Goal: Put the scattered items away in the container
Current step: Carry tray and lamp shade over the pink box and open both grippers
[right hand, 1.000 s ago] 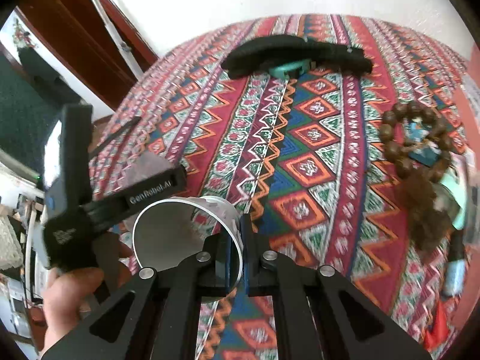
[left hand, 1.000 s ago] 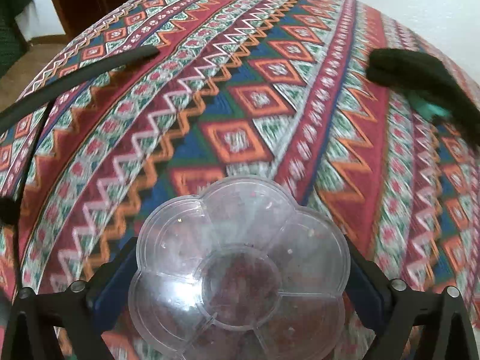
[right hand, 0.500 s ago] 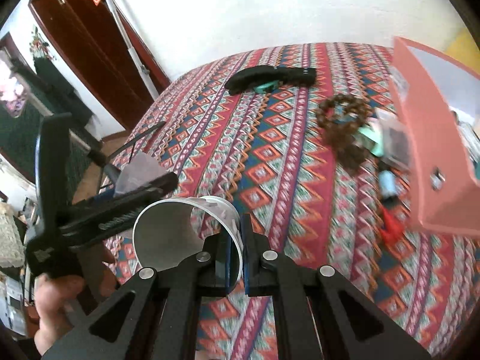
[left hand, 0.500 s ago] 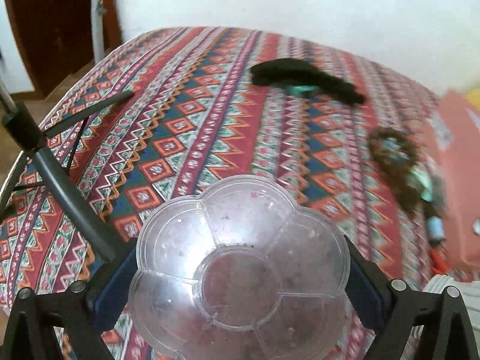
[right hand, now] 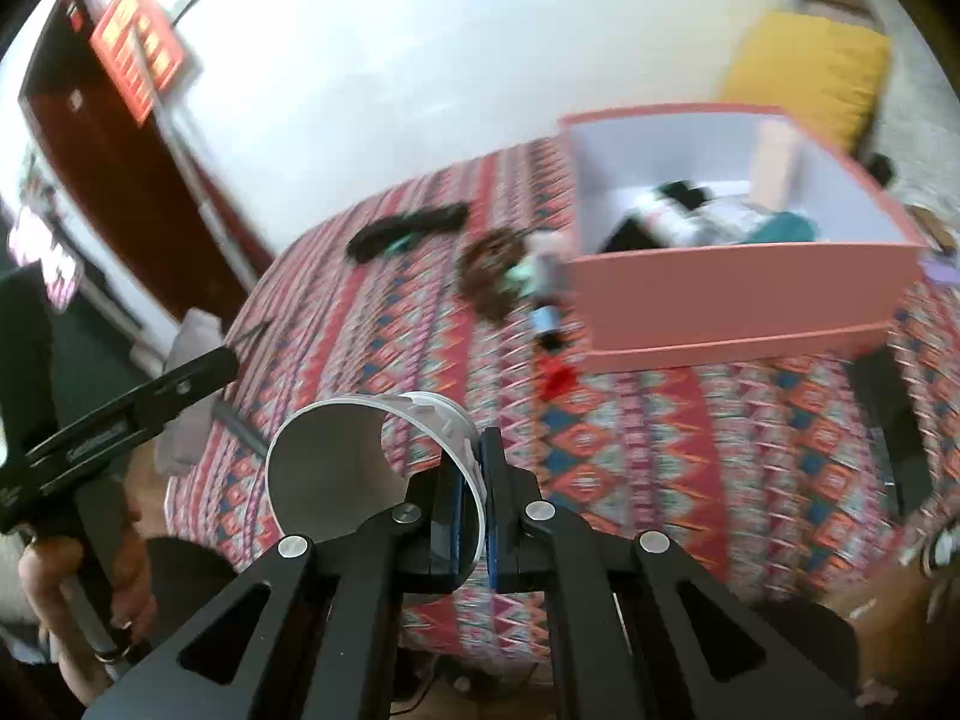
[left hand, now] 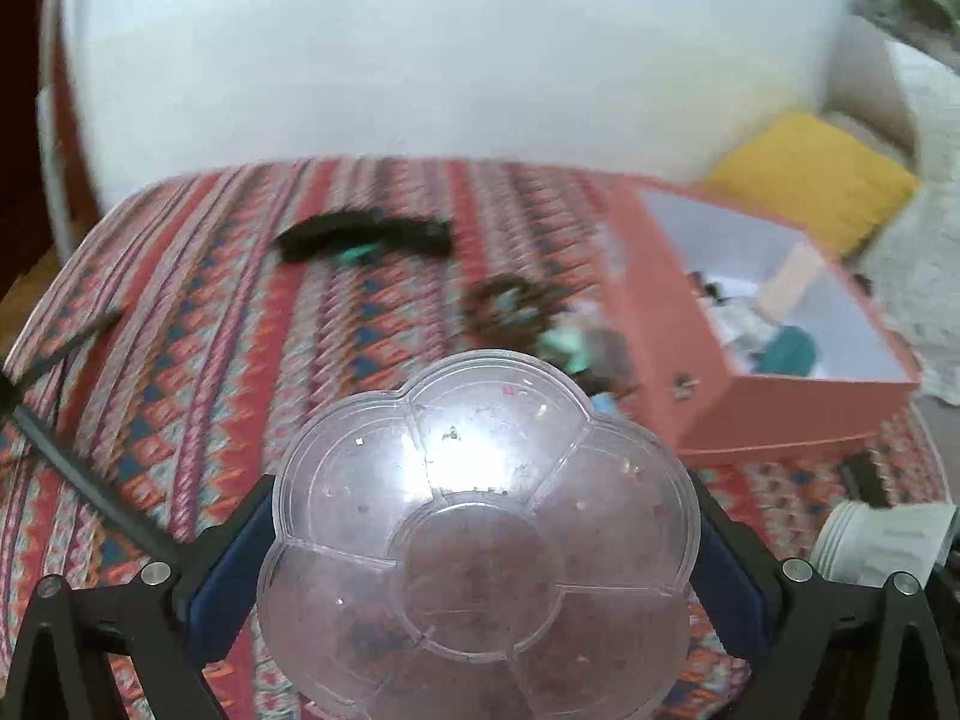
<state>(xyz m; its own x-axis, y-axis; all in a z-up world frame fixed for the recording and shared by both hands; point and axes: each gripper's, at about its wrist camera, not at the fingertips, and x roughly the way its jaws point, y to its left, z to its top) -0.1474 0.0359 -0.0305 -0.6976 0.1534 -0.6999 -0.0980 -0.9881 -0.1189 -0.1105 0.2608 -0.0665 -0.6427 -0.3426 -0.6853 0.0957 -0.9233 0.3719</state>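
My left gripper is shut on a clear flower-shaped plastic tray, held above the patterned cloth. My right gripper is shut on the rim of a white cup, held on its side. The cup also shows in the left wrist view. The pink open box stands at the right with several items inside; it also shows in the left wrist view. A brown bead bracelet, a black item with a teal part and small bits lie on the cloth.
The table has a red patterned cloth. A black strap or cable lies at its left edge. A dark flat object lies on the right. A yellow cushion and white wall are behind.
Both grippers have swung right and risen with their loads. The pink box has come into fuller view in both views, and the scene is blurred by motion.
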